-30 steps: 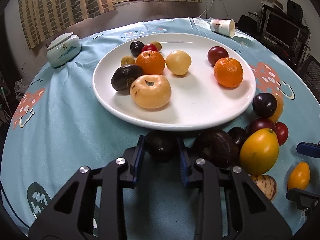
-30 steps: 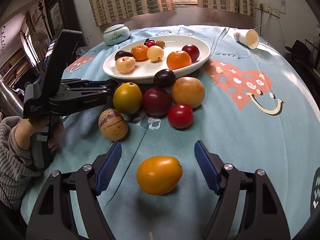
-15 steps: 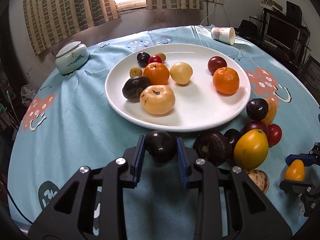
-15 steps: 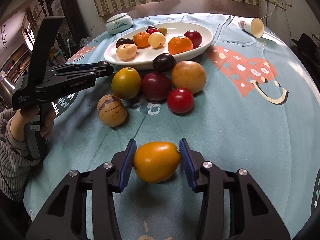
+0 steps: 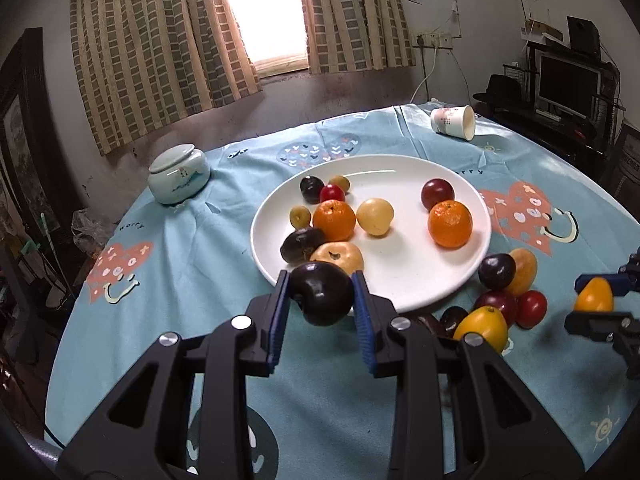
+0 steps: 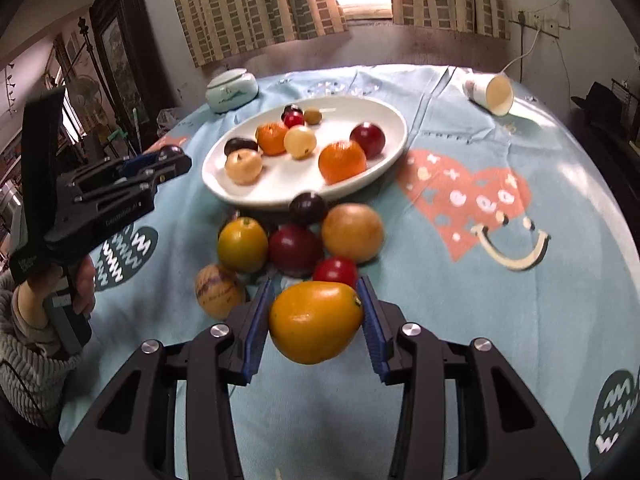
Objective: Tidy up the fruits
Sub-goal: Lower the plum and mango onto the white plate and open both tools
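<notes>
the left gripper (image 5: 321, 299) pinches a dark plum (image 5: 322, 298) between its fingers, raised at the near rim of the white plate (image 5: 416, 276). the right gripper (image 6: 316, 322) pinches an orange-yellow fruit (image 6: 315, 322) clear of the table (image 6: 500, 320), near the loose fruit pile (image 6: 304, 240).

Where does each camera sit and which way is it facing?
Left wrist: behind the left gripper, facing the white plate and window; jaws hold a dark plum.
Right wrist: behind the right gripper, facing the same way; jaws hold a yellow fruit, left hand visible.
Shared: plate, paper cup, ceramic jar.
</notes>
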The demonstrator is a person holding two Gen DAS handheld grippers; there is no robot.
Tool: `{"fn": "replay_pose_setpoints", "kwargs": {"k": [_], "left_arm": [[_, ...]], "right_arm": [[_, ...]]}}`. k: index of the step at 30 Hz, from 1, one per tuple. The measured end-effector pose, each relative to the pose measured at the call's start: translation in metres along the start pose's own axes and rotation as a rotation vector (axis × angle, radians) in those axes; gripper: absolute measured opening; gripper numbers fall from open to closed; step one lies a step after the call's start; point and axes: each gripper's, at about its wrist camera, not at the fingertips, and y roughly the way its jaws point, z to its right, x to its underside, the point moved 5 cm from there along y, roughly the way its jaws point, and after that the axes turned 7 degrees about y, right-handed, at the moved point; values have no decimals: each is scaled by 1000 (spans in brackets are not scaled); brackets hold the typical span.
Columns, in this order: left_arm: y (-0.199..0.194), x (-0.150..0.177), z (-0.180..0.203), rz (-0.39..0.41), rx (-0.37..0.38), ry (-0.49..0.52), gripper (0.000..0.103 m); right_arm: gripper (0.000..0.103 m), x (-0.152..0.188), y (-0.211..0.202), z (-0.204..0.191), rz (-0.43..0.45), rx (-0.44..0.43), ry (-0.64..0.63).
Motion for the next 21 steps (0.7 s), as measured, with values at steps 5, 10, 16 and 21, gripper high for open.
{"fn": "replay_pose_setpoints", "kwargs": {"k": [5, 10, 16, 21], "left_arm": [[11, -20, -9, 20, -50, 18, 31], [34, -35, -16, 19, -96, 51, 31], [62, -36, -27, -4, -91, -1, 31], [82, -30, -25, -34, -56, -21, 31]], "right_arm": [[43, -59, -5, -8, 108, 13, -44], [43, -106, 17, -11, 160, 25, -55], [43, -134, 64, -22, 148, 7, -70], [43, -139, 97, -28, 98, 0, -83]]}}
